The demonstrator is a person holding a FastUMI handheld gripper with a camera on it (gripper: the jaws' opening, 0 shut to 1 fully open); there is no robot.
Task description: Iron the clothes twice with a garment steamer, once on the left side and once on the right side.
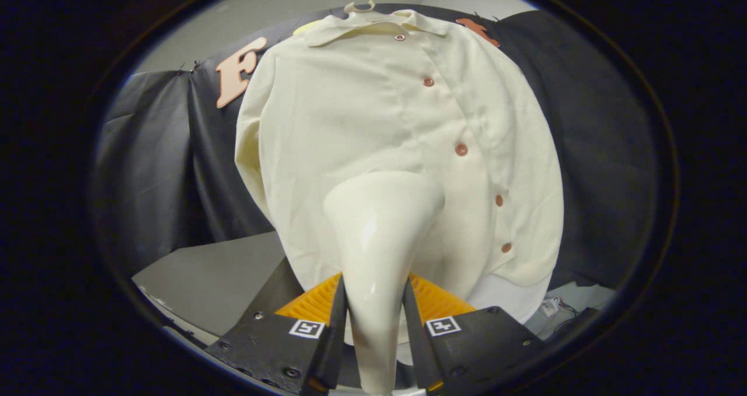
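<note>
A cream button-up shirt hangs on a hanger against the booth's dark wall, with a row of reddish buttons running down its front. A glossy cream garment steamer stands up between my fingers, its wide head flaring toward the shirt's lower middle, just left of the button line. My gripper is shut on the steamer's narrow handle, both fingers pressing its sides. Whether the steamer head touches the cloth I cannot tell.
A pale tabletop lies below the shirt to the left of my fingers. Some white cable or small items sit low beyond the right finger. A light wall rises above the dark cloth.
</note>
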